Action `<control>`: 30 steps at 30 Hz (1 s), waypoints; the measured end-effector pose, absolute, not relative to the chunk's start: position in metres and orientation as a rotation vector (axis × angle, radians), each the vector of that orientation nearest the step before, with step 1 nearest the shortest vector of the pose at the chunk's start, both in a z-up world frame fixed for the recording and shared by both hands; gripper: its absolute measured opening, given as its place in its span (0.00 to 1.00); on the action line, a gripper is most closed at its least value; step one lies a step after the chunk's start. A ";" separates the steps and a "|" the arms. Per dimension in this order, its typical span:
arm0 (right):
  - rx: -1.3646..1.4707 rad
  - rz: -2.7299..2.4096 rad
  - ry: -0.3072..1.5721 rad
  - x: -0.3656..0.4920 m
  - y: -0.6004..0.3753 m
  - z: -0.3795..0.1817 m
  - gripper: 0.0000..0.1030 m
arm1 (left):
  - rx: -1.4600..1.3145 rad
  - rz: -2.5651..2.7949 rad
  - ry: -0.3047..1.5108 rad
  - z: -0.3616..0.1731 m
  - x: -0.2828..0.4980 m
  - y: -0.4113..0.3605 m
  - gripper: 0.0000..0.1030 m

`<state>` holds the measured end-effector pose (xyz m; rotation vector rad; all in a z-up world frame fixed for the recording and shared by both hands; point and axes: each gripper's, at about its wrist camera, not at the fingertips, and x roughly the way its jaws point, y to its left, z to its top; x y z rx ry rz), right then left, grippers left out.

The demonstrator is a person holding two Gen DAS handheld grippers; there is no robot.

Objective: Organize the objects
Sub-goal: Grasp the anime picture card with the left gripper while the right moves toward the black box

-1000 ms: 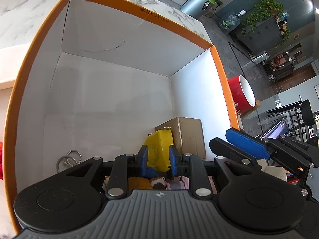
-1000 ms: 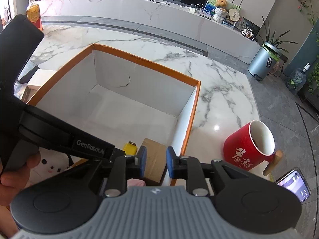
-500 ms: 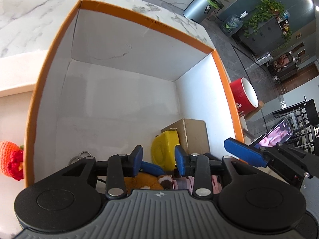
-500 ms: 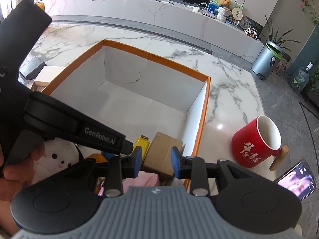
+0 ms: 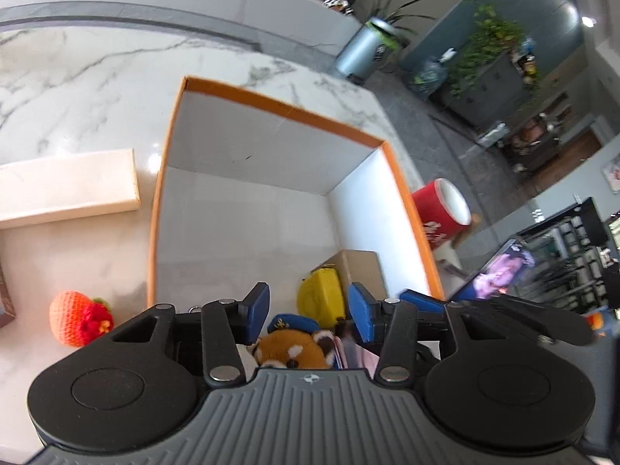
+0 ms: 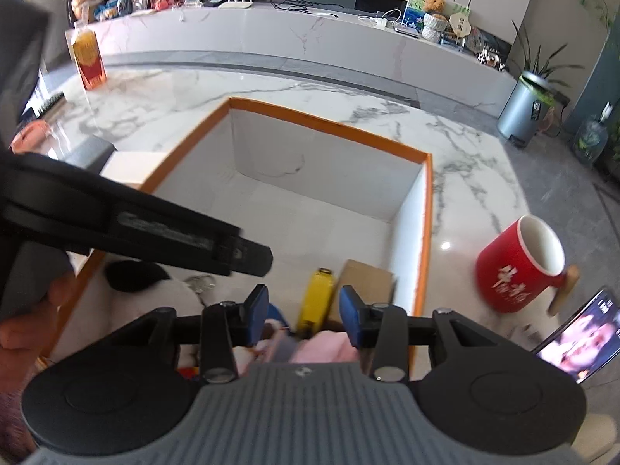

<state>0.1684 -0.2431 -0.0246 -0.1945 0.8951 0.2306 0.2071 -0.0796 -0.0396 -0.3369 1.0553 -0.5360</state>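
An orange-rimmed white box [image 5: 271, 100] [image 6: 329, 124] stands on the marble table. In its near right corner lie a yellow object [image 5: 321, 302] [image 6: 317, 298], a brown carton [image 5: 360, 271] [image 6: 366, 283], a red-panda plush with a blue cap [image 5: 290, 348] and something pink [image 6: 325, 348]. A white plush [image 6: 166, 298] lies at the near left. My left gripper [image 5: 308, 310] hovers above the panda plush, its jaws opening, pads clear of it. My right gripper [image 6: 304, 310] hangs over the pink item, jaws also opening, gripping nothing.
An orange crocheted strawberry [image 5: 77, 323] and a flat white box [image 5: 66, 190] lie left of the box. A red mug [image 5: 441, 213] [image 6: 519, 263] and a lit phone [image 6: 581, 333] are on the right. A red snack carton [image 6: 89, 58] stands far left.
Both grippers have opened and drawn back and up from the box, so more of the table shows. The panda plush now lies free below the left jaws.
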 end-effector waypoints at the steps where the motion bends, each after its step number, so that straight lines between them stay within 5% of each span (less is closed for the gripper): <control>1: -0.176 0.238 0.892 0.167 -0.241 -0.023 0.41 | -0.323 -0.533 1.042 -0.034 0.204 -0.075 0.52; 16: -0.100 0.488 0.822 0.169 -0.145 0.005 0.31 | -0.244 -0.398 0.917 0.006 0.175 0.038 0.52; 30: -0.208 0.550 0.977 0.207 -0.032 -0.065 0.20 | -0.442 -0.133 1.005 -0.076 0.206 0.134 0.61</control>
